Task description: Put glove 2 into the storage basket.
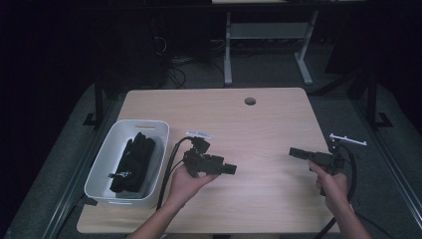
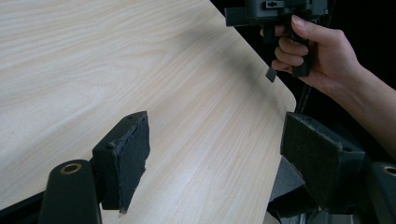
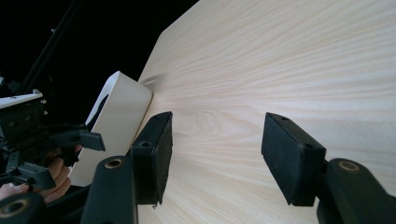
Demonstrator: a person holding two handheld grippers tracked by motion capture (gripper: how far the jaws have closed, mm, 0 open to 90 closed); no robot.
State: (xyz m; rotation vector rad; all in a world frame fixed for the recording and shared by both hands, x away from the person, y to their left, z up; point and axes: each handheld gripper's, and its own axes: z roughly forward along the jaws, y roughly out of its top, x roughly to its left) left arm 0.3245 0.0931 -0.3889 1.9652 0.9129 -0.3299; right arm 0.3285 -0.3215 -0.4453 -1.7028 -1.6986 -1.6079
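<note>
A light wooden table (image 1: 259,129) stands in a dark room. A white bin (image 1: 107,164) sits at the table's left edge, near the front corner. Dark, soft-looking black things (image 1: 135,162) lie piled inside the bin; what they are is too dark to tell. A small round hole (image 1: 250,101) is in the table near its back edge.

The left gripper (image 1: 230,169) is held in the person's left hand (image 1: 186,181) above the table, just to the right of the bin. In the left gripper view its jaws stand wide apart with nothing between them, only bare wood below.

The right gripper (image 1: 294,152) is held in the right hand (image 1: 331,184) over the table's right edge. In the right gripper view its jaws are also spread wide and hold nothing. That view shows the white bin farther off, past the left jaw.

The two grippers point toward each other and are well apart. A black cable (image 1: 169,169) trails from the left gripper toward the front edge.

No words, labels or brand names can be read anywhere.
</note>
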